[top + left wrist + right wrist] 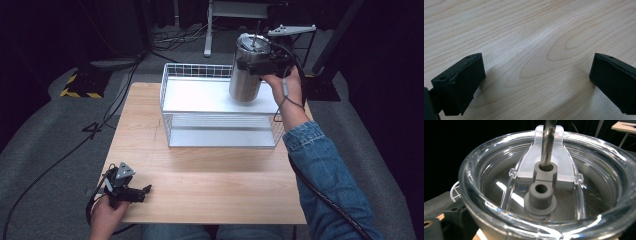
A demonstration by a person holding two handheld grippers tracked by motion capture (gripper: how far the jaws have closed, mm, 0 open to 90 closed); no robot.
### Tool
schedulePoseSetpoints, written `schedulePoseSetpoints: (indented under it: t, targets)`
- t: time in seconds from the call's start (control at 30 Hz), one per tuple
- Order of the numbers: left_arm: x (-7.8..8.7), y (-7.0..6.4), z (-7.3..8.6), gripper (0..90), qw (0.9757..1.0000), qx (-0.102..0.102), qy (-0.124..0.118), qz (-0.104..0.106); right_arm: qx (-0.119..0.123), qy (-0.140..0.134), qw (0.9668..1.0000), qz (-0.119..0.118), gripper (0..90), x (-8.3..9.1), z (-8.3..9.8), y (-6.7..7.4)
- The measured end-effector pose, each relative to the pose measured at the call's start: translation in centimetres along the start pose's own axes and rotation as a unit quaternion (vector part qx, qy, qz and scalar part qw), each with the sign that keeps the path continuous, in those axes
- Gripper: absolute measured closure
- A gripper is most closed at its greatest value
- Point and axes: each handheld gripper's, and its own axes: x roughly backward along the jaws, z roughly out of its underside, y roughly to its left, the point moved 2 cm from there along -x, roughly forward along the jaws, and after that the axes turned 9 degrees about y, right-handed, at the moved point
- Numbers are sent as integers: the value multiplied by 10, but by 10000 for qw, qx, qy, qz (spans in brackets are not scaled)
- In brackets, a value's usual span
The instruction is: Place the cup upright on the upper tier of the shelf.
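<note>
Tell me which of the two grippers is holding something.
The right gripper, raised over the wire basket, clamps the steel tumbler near its lid. The left gripper rests open on the table.

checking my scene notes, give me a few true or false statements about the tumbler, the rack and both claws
1. The right claw holds the steel tumbler near its top. True.
2. The tumbler lies on its side on the wooden table. False: it is roughly upright, over the white wire rack.
3. The left claw is open with nothing between its jaws. True.
4. The tumbler has no lid. False: a clear lid with a metal straw through it covers it.
5. The left claw is on the rack. False: it is near the table's front left corner.
</note>
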Motion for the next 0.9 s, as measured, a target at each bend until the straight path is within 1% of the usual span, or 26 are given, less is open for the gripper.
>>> schedulePoseSetpoints:
  t: [0.13,0.2,0.23,0.27,0.3,0.47,0.7,0.9]
  targets:
    - [0,0,0,6,10000,5,-1,-1,-51,-12,10000,-31,37,-11,-2,2]
    - [0,0,0,6,10000,5,2,2,-26,-5,10000,-21,37,-20,-2,4]
    - [0,0,0,6,10000,5,2,2,-26,-5,10000,-21,37,-20,-2,4]
    - [0,0,0,6,10000,4,-1,-1,-21,8,10000,-13,37,-26,-1,5]
    - [0,0,0,6,10000,4,-1,-1,-21,8,10000,-13,37,-26,-1,5]
    - [0,0,0,6,10000,4,-1,-1,-18,-42,10000,-73,37,-39,2,7]
    - [0,0,0,6,10000,5,-1,-1,29,-20,10000,-77,37,-46,5,8]
    - [0,0,0,6,10000,4,-1,-1,33,0,10000,-81,36,-48,7,7]
